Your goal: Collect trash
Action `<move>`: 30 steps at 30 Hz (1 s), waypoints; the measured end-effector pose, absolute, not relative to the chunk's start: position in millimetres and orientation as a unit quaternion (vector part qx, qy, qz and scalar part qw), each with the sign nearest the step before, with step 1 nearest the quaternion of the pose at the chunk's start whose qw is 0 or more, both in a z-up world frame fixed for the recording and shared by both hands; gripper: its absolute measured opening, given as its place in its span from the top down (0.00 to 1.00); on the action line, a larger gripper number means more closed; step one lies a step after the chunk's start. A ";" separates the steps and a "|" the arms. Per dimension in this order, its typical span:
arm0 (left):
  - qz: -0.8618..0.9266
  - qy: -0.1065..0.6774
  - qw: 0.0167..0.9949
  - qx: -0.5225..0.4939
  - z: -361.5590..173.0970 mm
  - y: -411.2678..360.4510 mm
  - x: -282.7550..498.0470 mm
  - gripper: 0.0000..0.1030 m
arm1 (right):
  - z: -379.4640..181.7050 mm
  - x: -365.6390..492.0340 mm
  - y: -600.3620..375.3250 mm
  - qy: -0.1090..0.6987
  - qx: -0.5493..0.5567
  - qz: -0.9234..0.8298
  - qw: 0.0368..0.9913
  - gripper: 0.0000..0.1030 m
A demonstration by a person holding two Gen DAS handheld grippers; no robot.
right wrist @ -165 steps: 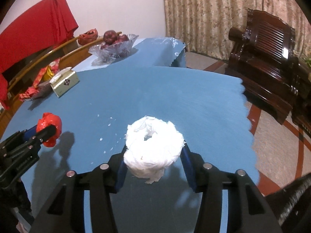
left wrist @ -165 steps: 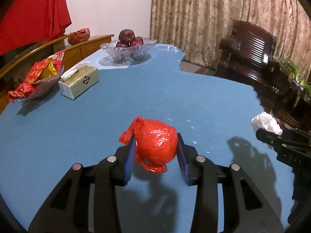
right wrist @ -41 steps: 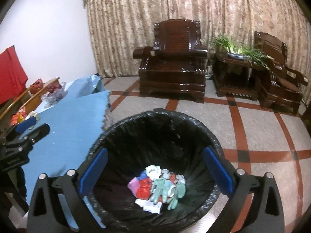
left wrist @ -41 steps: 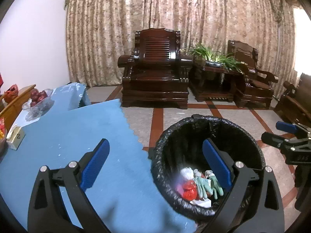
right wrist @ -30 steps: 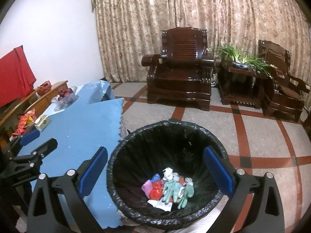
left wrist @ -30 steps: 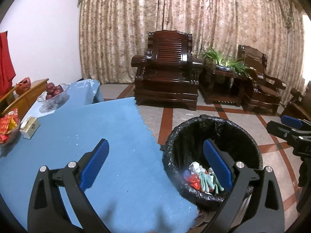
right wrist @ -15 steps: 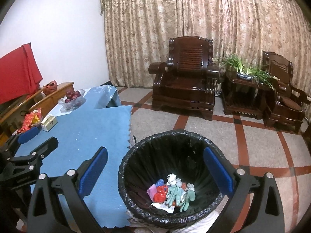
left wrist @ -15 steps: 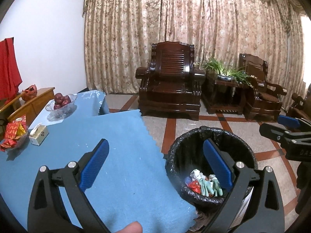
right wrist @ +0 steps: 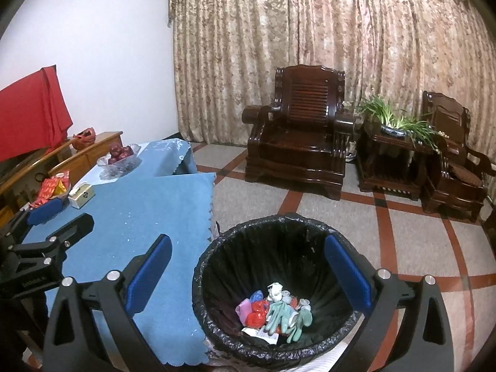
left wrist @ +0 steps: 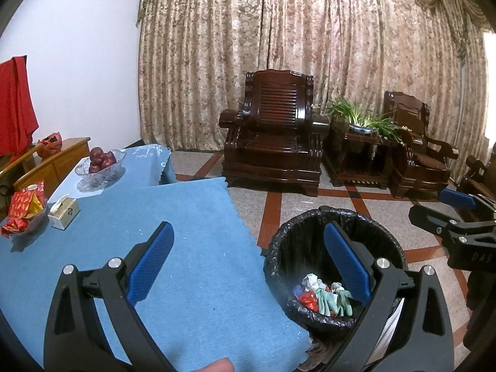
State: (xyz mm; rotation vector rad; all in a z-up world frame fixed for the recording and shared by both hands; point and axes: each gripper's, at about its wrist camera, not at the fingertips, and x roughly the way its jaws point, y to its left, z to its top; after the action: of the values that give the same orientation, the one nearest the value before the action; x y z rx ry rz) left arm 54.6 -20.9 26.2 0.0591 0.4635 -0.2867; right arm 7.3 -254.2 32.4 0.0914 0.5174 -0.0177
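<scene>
We count 2 tools: left tool (left wrist: 248, 260) and right tool (right wrist: 248, 266), both spread wide and empty. 1 black-lined trash bin (right wrist: 217, 266) stands on the floor just beside the bench (left wrist: 192, 217); the trash (right wrist: 272, 310) lies at its bottom: 1 red wad, 1 white wad, pale green gloves, other scraps. On the bench: 1 fruit bowl (left wrist: 100, 162), 1 tissue box (left wrist: 63, 214), 1 bowl of red packets (left wrist: 23, 210). Beyond: 2 wooden armchairs, 1 plant.

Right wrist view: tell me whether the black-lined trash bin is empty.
No, the black-lined trash bin holds a pile at its bottom, including green rubber gloves, a red plastic wad and crumpled white paper.
</scene>
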 end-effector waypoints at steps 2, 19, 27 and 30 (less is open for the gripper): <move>-0.142 0.229 0.963 0.028 26.3 -20.8 54.5 0.08 | 31.8 7.0 -253.8 0.256 0.044 -0.009 0.966 0.06; -0.140 0.227 0.963 0.028 27.5 -19.0 58.0 0.08 | 36.1 8.3 -253.2 0.252 0.036 -0.005 0.967 0.06; -0.141 0.227 0.963 0.027 26.9 -18.5 58.2 0.08 | 39.1 8.2 -254.1 0.251 0.033 -0.002 0.967 0.06; -0.140 0.227 0.963 0.028 26.9 -18.4 58.5 0.08 | 38.8 8.2 -253.6 0.252 0.033 -0.002 0.967 0.06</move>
State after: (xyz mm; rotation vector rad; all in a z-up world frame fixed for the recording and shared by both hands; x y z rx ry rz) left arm 58.5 -18.4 26.9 0.0561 0.4590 -0.2840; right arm 8.2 -253.6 38.8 0.0663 0.5090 -0.0040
